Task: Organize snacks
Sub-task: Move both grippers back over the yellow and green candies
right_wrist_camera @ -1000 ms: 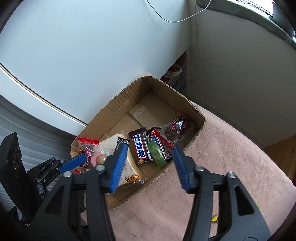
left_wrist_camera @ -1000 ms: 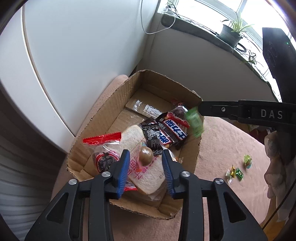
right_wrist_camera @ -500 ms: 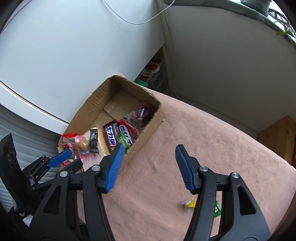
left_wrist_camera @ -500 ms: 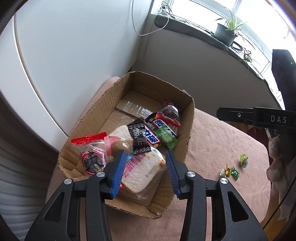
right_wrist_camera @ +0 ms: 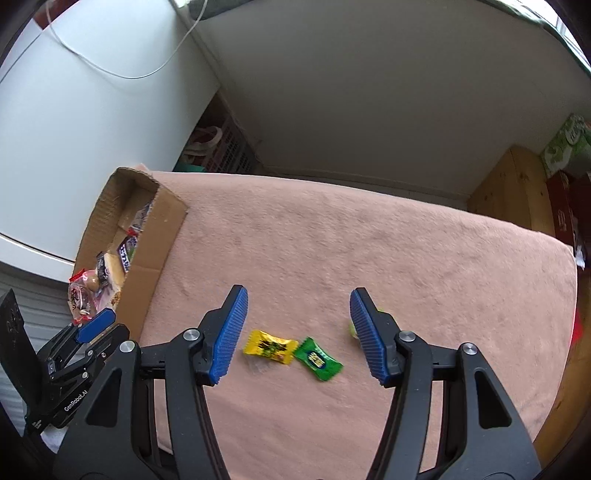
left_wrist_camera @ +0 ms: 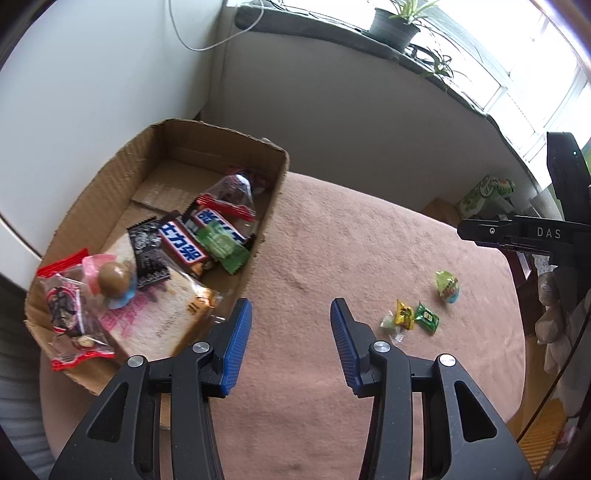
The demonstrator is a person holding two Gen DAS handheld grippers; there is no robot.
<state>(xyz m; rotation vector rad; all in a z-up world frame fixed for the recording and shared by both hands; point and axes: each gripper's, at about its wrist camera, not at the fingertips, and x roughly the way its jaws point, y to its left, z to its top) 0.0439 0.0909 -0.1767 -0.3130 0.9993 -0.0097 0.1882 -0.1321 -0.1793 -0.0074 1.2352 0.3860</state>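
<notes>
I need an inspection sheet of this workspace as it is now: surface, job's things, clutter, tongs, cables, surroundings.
Surface: pink cloth covers the table, no spill seen.
Job's things: cardboard box at the cloth's left edge holds bread, chocolate bars and other packets. Four loose candies lie on the cloth: yellow candy, green candy, clear candy, round green candy.
Clutter: nothing seen.
Tongs: left tongs open, empty, beside the box; right tongs open, empty, over the yellow and green candies.
Cables: white cable hangs on the wall.
Surroundings: potted plant on the sill, wooden cabinet at right.
</notes>
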